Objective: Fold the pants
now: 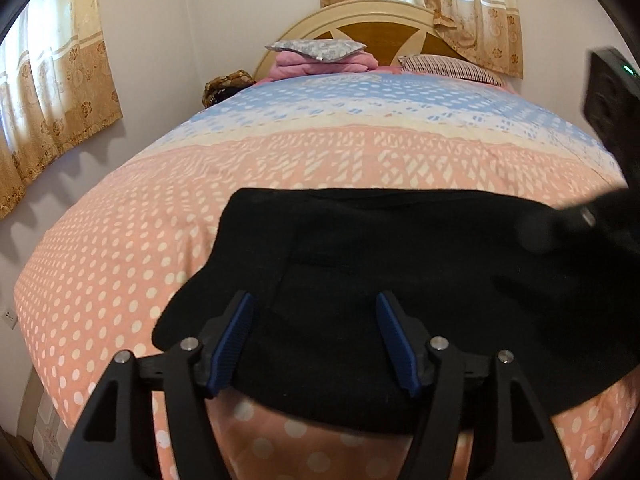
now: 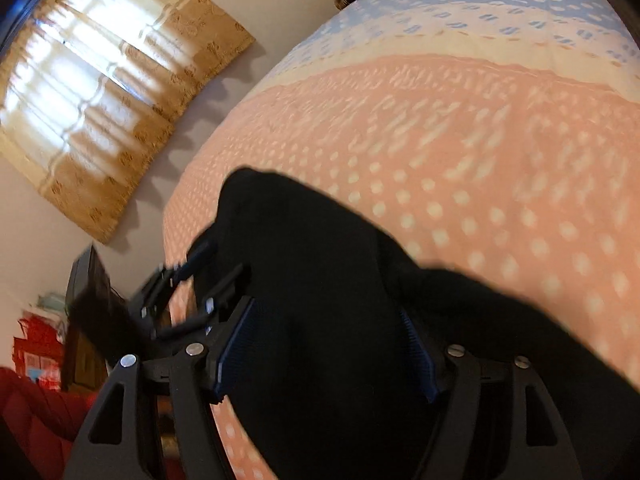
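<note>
Bedroom, dotted pink bedspread [image 1: 120, 264]: black pants [image 1: 400, 280] folded at 6 o'clock edge. Left gripper [image 1: 314, 340] and right gripper [image 2: 324, 344] released, straddling cloth. Advice: smooth flat; regrasp at corners only.

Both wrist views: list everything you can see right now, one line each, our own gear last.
pants: one, black, lying across the near end of the bed
bedspread: one, pink with white dots, blue and cream bands farther up, covers the bed
headboard: one, cream and wood brown, far end of the bed
pillows: one grey patterned on folded pink bedding, one striped to its right
curtains: two, gold and white, on the left wall and behind the headboard
red furniture: lower left of the right wrist view, blurred
left gripper: black, blue pads, open over the pants
right gripper: black, blue pads, open over the pants
</note>
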`<state>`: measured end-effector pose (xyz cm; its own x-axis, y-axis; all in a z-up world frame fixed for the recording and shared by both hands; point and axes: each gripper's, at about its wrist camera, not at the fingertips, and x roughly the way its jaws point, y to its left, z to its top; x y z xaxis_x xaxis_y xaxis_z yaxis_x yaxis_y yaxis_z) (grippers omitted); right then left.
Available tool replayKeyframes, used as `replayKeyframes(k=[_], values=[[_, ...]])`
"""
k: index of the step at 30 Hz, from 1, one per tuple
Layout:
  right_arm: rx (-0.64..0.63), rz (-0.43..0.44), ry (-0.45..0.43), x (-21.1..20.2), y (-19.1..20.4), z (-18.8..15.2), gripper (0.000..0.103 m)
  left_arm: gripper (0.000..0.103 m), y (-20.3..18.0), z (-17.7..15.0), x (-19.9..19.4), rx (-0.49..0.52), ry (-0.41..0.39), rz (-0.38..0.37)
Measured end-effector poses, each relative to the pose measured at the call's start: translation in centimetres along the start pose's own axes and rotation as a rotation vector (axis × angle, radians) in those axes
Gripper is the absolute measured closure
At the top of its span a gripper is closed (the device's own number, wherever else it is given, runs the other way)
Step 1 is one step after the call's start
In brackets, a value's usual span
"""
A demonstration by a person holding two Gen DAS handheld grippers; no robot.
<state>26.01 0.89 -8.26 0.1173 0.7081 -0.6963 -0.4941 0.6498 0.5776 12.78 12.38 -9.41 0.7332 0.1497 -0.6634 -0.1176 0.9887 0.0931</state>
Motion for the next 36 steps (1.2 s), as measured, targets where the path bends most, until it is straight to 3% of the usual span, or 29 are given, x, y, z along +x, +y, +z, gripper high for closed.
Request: replayKeyframes(k=[4,8,11,13,17,19,22,23,25,26,28,30,34,36], values=[[0.111,0.089,-0.011,1.0,-1.6,2.7,0.032,0.032,0.0,0.4,0.2,-0.003,0.019,-0.009],[0.412,0.32,-0.137,-1.8,-8.1,5.2,0.033,0.027,0.3,0.6,0.5,-0.004,0.021,-0.031],[0.57,0.453,-0.136,-1.1,-11.6,4.9,0.039,0.026,0.1,0.7,0.7,0.01,0.027,-0.024],[0.56,0.461,-0.105,-0.8,-11.6,5.0,0.044,0.025,0.6,0.8,0.8,-0.005,0.038,-0.045],[0.52,0.42,-0.029,-2.7,-10.8,5.6,0.043,0.023,1.0,1.0,1.0,-0.001,0.045,-0.055],[0.516,0.281,-0.11,-6.0,-11.5,5.3,0.042,0.022,0.9,1.0,0.9,-0.001,0.048,-0.053],[0.616,-0.084,-0.363,-15.5,-14.3,2.2,0.042,0.022,0.7,1.1,1.0,0.007,0.048,-0.038],[0.633,-0.183,-0.399,-17.4,-14.6,1.4,0.042,0.022,0.7,1.2,1.0,0.006,0.047,-0.035],[0.616,-0.567,-0.433,-22.0,-14.8,-0.3,0.042,0.021,0.6,1.2,1.1,0.007,0.047,-0.028],[0.594,-0.821,-0.433,-24.3,-14.7,-1.1,0.042,0.021,0.5,1.2,1.1,0.008,0.048,-0.024],[0.598,-1.113,-0.413,-27.0,-15.5,-2.2,0.042,0.02,0.4,1.2,1.1,0.009,0.048,-0.016],[0.661,-1.23,-0.401,-28.9,-17.3,-3.3,0.042,0.019,0.3,1.1,1.2,0.009,0.045,-0.006],[0.78,-1.143,-0.285,-29.1,-22.5,-4.1,0.042,0.018,0.3,1.1,1.3,0.01,0.042,0.006],[0.746,-1.166,-0.297,-29.0,-23.0,-4.4,0.043,0.018,0.3,1.0,1.4,0.009,0.041,0.007]])
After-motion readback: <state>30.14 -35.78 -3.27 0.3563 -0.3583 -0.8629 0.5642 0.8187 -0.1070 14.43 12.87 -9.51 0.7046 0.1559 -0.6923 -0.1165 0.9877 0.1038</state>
